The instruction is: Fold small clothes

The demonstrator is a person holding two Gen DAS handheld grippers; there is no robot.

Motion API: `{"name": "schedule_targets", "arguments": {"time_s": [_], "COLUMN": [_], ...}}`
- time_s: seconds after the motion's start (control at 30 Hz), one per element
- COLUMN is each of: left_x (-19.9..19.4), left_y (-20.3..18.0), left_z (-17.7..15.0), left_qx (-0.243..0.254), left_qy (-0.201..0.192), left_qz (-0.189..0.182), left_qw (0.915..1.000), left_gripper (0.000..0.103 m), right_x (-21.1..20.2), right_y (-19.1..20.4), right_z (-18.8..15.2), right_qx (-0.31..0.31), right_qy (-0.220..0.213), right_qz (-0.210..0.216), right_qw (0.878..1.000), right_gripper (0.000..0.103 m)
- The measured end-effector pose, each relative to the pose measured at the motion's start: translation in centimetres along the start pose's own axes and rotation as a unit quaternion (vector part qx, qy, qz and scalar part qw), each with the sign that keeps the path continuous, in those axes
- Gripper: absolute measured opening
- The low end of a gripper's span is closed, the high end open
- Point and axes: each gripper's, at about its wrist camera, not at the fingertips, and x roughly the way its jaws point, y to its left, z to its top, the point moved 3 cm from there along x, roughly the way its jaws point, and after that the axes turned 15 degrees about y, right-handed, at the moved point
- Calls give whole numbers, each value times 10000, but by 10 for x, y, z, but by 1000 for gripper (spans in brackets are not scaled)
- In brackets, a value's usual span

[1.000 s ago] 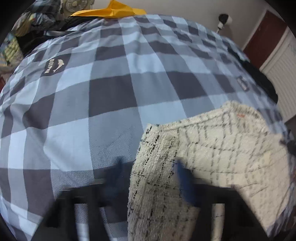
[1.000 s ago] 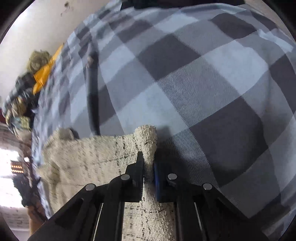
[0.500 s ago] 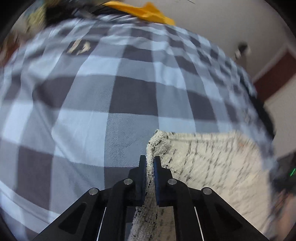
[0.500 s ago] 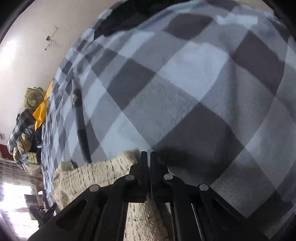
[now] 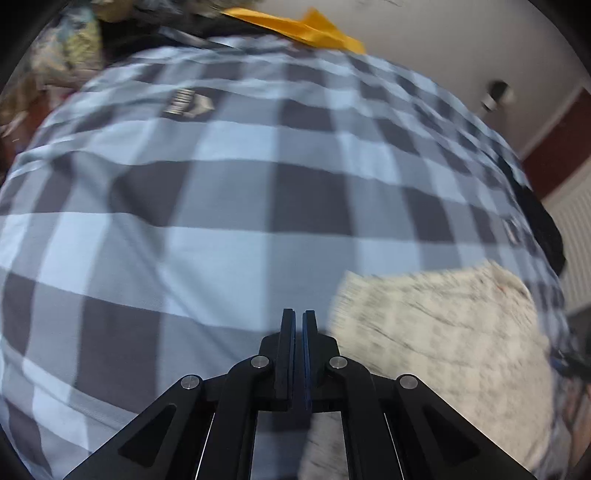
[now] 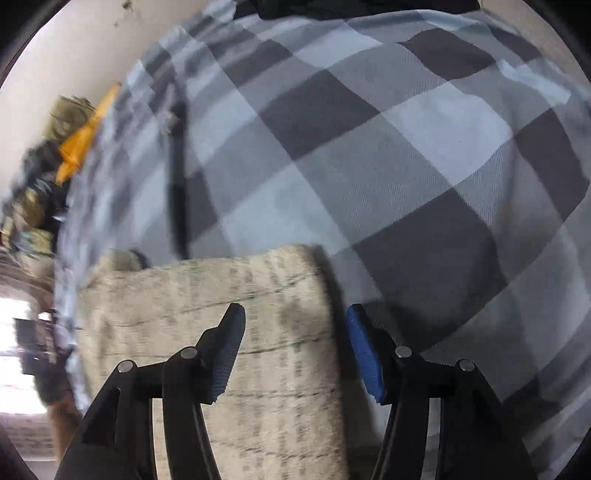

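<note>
A cream knitted garment [image 5: 439, 343] with thin black check lines lies folded on the grey and blue checked bedspread [image 5: 229, 229]. In the left wrist view it lies to the right of my left gripper [image 5: 298, 317], which is shut and empty, clear of the cloth. In the right wrist view the garment [image 6: 258, 332] lies under my right gripper [image 6: 295, 325], which is open, its fingers straddling the cloth's right corner without holding it.
An orange item [image 5: 306, 26] and a pile of clothes [image 5: 62, 62] sit at the bed's far edge by the wall. A dark strap [image 6: 177, 184] lies across the bedspread [image 6: 406, 166]. A dark garment [image 5: 543, 229] lies at the bed's right edge.
Both grippers have let go of the cream garment. The left has pulled away to the left and stays shut. The right has opened over the cloth's corner.
</note>
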Motion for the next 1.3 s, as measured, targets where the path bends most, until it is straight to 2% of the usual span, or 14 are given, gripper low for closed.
{"name": "schedule_targets", "arguments": {"time_s": [0.17, 0.33, 0.53, 0.6, 0.63, 0.67, 0.7, 0.83, 0.93, 1.0, 1.03, 1.07, 1.17, 1.3], "left_x": [16, 23, 43, 38, 34, 30, 26, 20, 6, -9, -19, -29, -56, -89], "left_y": [-37, -56, -52, -52, -53, -53, -53, -45, -15, -2, 0, 1, 1, -10], "left_z": [-4, -5, 2, 1, 0, -1, -3, -2, 3, -1, -6, -12, -35, -94], "left_qx": [609, 836, 626, 644, 668, 689, 654, 295, -570, -820, -817, -797, -691, -185], "left_qy": [349, 212, 485, 237, 84, -99, -260, -429, -665, -736, -761, -756, -677, -565], "left_qz": [567, 292, 356, 260, 205, 111, 22, 569, 1166, 726, 191, -95, -187, -68], "left_qw": [9959, 9958, 9962, 9973, 9975, 9975, 9975, 9970, 9893, 9913, 9936, 9939, 9951, 9982], "left_gripper": [3, 3, 3, 3, 2, 2, 2, 0, 0, 0, 0, 0, 1, 1], "right_x": [11, -9, 7, 10, 11, 9, 7, -5, -20, -20, -17, -15, -40, -108], "right_y": [-11, -14, -13, -6, -2, 1, 3, 9, -6, -16, -18, -20, -26, -18], "right_z": [2, -7, -12, -11, -10, -9, -6, -5, -8, -9, -7, -10, -25, -67], "right_qx": [269, 230, 17, -105, -184, -226, -224, -323, 89, 303, 392, 475, 615, -77], "right_qy": [136, -305, 234, 259, 232, 134, -23, -254, -558, -525, -349, -222, -299, -953], "right_qz": [-83, -398, 54, -48, -58, 34, 182, 439, 772, 913, 994, 994, 691, 235], "right_qw": [9995, 9985, 9997, 9996, 9995, 9996, 9996, 9982, 9954, 9940, 9937, 9937, 9953, 9951], "right_gripper": [53, 53, 53, 53, 50, 19, 0, 1, 1, 2, 3, 12, 46, 58]}}
